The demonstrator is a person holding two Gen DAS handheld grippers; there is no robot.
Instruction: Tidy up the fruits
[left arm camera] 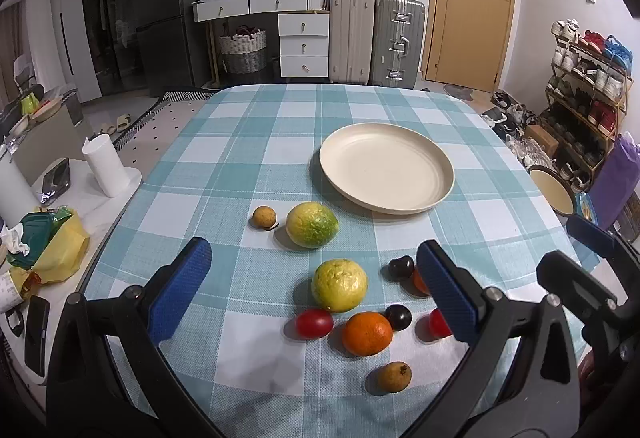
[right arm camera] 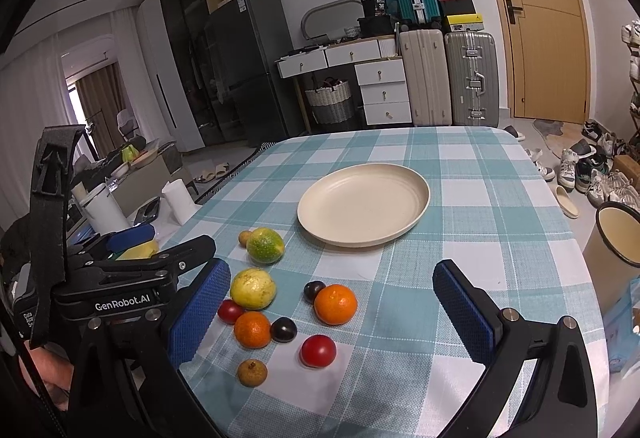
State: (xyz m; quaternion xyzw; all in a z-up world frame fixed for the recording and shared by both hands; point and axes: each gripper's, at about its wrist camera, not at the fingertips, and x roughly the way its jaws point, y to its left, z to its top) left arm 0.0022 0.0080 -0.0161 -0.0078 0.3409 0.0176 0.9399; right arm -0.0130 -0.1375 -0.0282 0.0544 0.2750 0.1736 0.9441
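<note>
**Fruit scattered, plate bare, both grippers released**

The fruits were seen loose on the checked desk (right arm camera: 480, 198), low and centre in both views: a yellow-green citrus (right arm camera: 253, 289), a greener one (right arm camera: 265, 245), two oranges (right arm camera: 335, 304), red and dark small fruits, and two brown ones. The cream plate (right arm camera: 416, 190) was found empty, beyond them toward the upper middle. The right gripper (right arm camera: 328, 314) was held with its fingers spread wide, the near orange lying between and just ahead of them. The left gripper (left arm camera: 316, 294) was likewise released, framing the yellow-green citrus. In the left view, one orange and a red fruit were partly hidden behind the right-hand finger.
</note>
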